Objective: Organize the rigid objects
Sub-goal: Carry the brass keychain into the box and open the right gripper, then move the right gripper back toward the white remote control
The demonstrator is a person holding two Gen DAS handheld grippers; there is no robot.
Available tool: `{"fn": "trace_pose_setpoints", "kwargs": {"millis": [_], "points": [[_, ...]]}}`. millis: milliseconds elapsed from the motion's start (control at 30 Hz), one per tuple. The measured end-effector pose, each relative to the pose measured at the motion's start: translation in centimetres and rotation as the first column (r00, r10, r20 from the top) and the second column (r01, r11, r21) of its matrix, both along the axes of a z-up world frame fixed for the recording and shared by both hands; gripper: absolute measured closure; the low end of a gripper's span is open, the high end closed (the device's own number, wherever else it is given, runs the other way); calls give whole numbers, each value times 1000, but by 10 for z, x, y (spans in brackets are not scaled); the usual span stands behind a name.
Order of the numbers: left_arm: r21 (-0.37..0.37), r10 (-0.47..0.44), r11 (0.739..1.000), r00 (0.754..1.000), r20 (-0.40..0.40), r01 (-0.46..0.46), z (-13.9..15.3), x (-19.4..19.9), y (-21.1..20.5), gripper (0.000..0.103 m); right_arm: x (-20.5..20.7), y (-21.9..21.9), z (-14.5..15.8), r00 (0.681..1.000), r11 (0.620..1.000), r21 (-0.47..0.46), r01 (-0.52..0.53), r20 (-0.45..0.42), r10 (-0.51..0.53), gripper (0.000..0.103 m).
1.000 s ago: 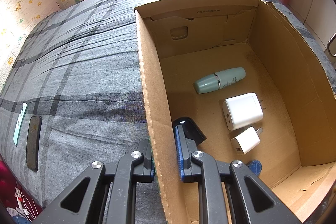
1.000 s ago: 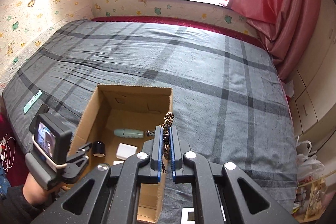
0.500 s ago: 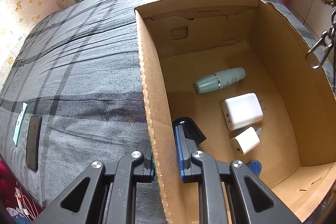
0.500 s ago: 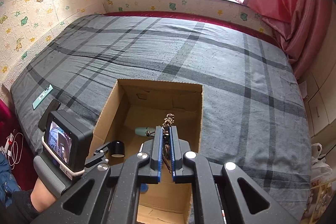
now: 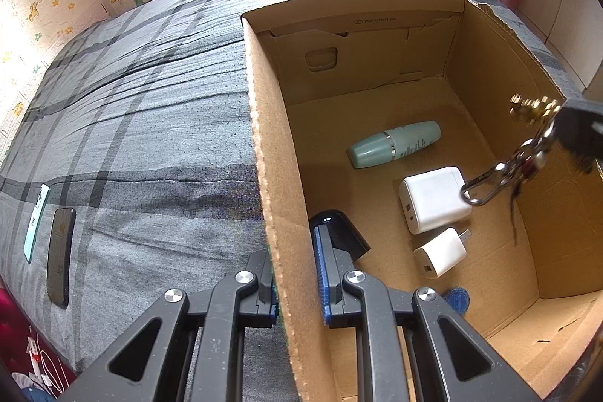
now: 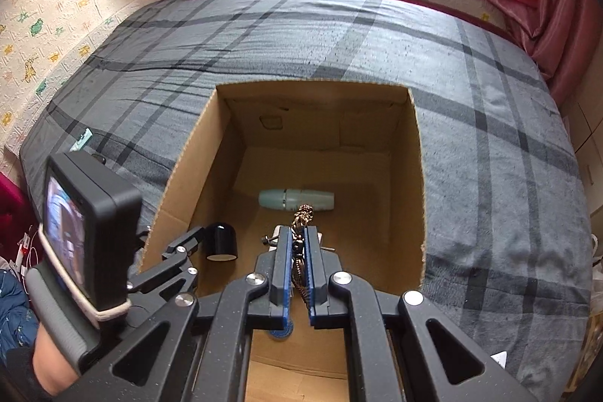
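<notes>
The left gripper [image 5: 296, 274] clamps the near wall of a cardboard box [image 5: 271, 153] on a plaid bed [image 5: 132, 123]. Inside lie a green bottle [image 5: 394, 144], two white chargers [image 5: 433, 200] and a black cap [image 5: 339, 228], while a keychain [image 5: 508, 168] dangles at right.

- Left gripper [image 5: 296, 279]: matte black speckled linkage arms with triangular cutouts, round silver screws at the joints, blue ribbed pads on the fingers.
- Right gripper [image 6: 297, 274]: same black build, silver screws, blue pads.
- A black camera block [image 6: 88, 225] with a small screen, strapped on by a pale band above a grey cuff.
</notes>
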State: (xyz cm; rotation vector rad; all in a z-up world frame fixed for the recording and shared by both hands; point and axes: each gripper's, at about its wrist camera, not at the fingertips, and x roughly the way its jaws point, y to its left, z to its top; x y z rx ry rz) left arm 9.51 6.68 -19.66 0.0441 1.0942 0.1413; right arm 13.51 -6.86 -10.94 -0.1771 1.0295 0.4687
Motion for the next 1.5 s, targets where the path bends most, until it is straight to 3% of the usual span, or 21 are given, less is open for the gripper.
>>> {"fn": "trace_pose_setpoints", "kwargs": {"millis": [500, 1033, 1133, 1200, 1267, 1400, 1500], "points": [[6, 1, 1000, 1000, 7, -1, 1, -1, -1, 86, 5, 2, -53, 997, 999, -44, 29, -72, -32, 98], [10, 3, 1000, 1000, 3, -3, 1, -1, -2, 86, 6, -1, -51, 995, 999, -15, 34, -91, -35, 97], [13, 2, 1000, 1000, 2, -3, 1, -1, -2, 86, 2, 0, -44, 998, 999, -25, 25, -60, -27, 97], [16, 3, 1000, 1000, 0, -3, 2, -1, -3, 86, 0, 0, -38, 999, 1000, -19, 20, -47, -21, 90], [17, 4, 1000, 1000, 0, -4, 2, -1, -4, 86, -2, -1, -31, 999, 1000, -16, 25, -24, -25, 66], [16, 5, 1000, 1000, 0, -5, 2, 0, -4, 86, -4, -4, -21, 999, 999, -13, 36, 10, -36, 56], [16, 5, 1000, 1000, 0, -5, 3, 0, -4, 86, -7, -5, -14, 999, 999, -15, 43, 34, -42, 42]]}}
